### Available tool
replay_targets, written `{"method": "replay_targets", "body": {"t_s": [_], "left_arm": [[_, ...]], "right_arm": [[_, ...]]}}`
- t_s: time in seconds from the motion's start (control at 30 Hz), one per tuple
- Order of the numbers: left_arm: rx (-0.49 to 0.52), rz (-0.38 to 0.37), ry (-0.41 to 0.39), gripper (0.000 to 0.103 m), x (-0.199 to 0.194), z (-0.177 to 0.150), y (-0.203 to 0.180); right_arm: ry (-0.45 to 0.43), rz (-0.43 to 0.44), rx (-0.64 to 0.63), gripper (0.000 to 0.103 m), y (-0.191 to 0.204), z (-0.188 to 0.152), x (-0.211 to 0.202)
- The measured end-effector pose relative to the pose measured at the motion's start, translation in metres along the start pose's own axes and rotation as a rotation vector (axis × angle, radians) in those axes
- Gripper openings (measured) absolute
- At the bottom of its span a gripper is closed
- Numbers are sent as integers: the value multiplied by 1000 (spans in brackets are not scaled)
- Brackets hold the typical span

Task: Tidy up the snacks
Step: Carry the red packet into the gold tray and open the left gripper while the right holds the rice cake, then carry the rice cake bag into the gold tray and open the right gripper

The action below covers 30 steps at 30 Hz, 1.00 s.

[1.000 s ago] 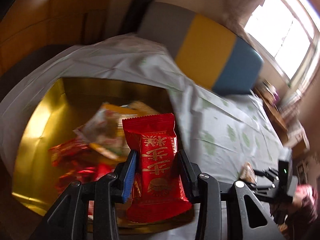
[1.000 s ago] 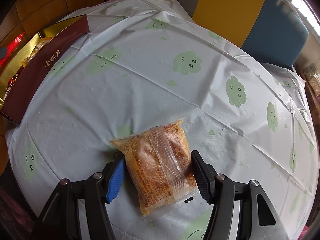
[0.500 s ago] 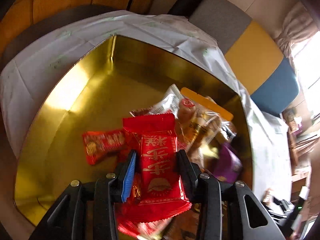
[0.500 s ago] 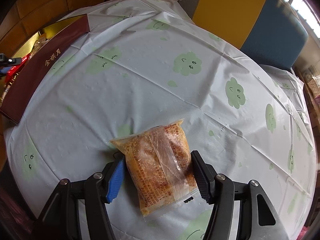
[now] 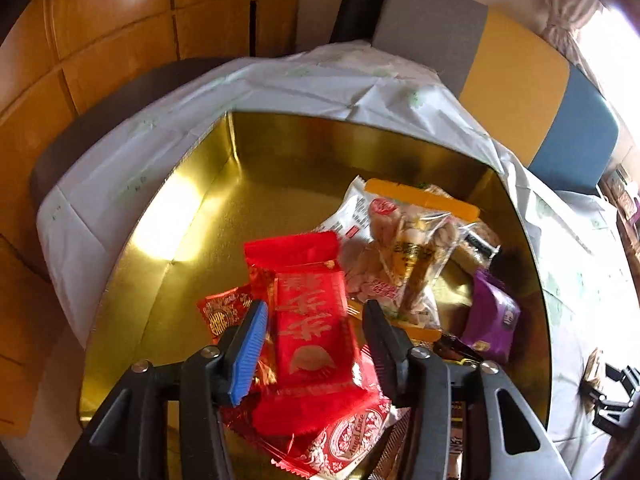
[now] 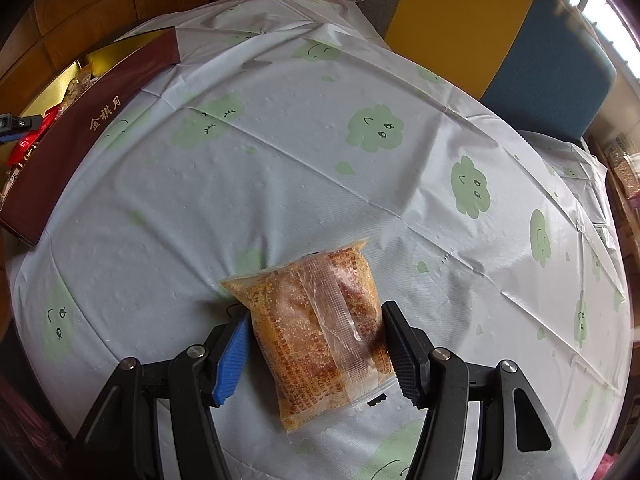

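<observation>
Since a second ago: your left gripper [image 5: 314, 338] has dipped from above the box rim down into the gold box [image 5: 192, 216], and its jaws have just been opening around the red packet [image 5: 310, 320].
Left gripper: spread, pads clear of the red packet, which sits between them on the heap of red wrappers at the box's near side.
Right gripper [image 6: 316, 346]: pinching the orange packet [image 6: 316, 328], low over the tablecloth [image 6: 280, 168], unmoved.
Step in hand: you look to be dropping the red packet among the snacks.
Farther in the box: clear nut bag [image 5: 404, 264] and purple packet [image 5: 494, 318], right of the red one.
Far left, right view: the box's maroon wall [image 6: 92, 128], well apart from the orange packet.
Next: lift your left gripper clear, then carry the orange packet over that wall.
</observation>
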<state>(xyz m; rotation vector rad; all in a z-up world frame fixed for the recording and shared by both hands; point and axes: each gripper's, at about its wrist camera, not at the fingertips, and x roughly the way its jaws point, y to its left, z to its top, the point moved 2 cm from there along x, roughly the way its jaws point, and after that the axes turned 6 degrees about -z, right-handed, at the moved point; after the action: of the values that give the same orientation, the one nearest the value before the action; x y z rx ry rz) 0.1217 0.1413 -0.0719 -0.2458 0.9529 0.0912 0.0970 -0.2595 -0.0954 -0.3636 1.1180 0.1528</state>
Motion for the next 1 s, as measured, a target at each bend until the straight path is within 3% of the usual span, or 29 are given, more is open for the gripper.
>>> {"method": "replay_targets", "body": {"t_s": [0.37,1.0], "left_arm": [[76,19,-115,57,-47,-7,-22],[124,-21,-123,57,-64,-23,-39]], "right_arm": [[-4,-12,-8,63,0,0,0],[-11,-23,-20,63,2,-1,-3]]}}
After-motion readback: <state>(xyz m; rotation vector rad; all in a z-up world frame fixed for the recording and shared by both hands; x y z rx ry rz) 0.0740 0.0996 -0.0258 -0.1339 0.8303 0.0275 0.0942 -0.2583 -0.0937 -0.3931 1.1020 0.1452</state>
